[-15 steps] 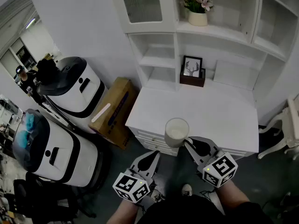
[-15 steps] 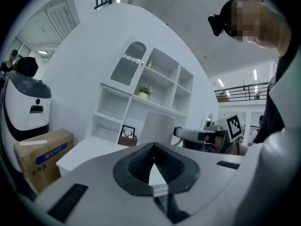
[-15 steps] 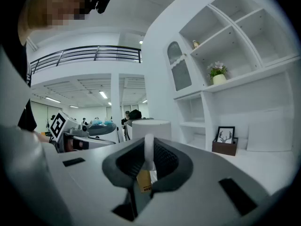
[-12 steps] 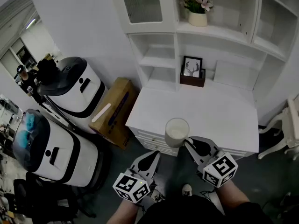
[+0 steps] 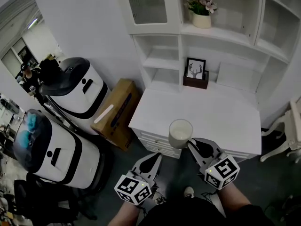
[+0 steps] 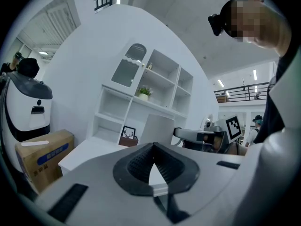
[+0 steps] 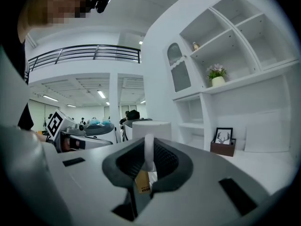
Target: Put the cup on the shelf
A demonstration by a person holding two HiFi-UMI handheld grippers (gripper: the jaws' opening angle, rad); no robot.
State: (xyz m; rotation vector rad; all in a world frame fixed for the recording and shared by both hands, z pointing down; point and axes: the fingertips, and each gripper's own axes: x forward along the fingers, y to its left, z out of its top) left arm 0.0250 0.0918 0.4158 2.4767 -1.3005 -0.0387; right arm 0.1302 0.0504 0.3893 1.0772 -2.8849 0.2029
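A white cup (image 5: 180,132) hangs in the air over the front edge of the white desk (image 5: 225,112). My right gripper (image 5: 192,144) is shut on the cup's handle, and the right gripper view shows that handle (image 7: 148,150) pinched between the pads with the cup body (image 7: 151,128) just beyond. Lower and to the left, my left gripper (image 5: 154,157) is shut with nothing in it, in front of the desk. In the left gripper view the cup (image 6: 158,129) appears past the jaws. The white shelf unit (image 5: 162,62) rises behind the desk.
A framed deer picture (image 5: 195,72) stands at the back of the desk and a flower pot (image 5: 201,13) on an upper shelf. To the left are a cardboard box (image 5: 117,113) and two white machines (image 5: 77,89). A white chair (image 5: 290,134) is at the right.
The cup and my right gripper have edged slightly forward and right, with the grip unchanged. My left gripper has hardly moved.
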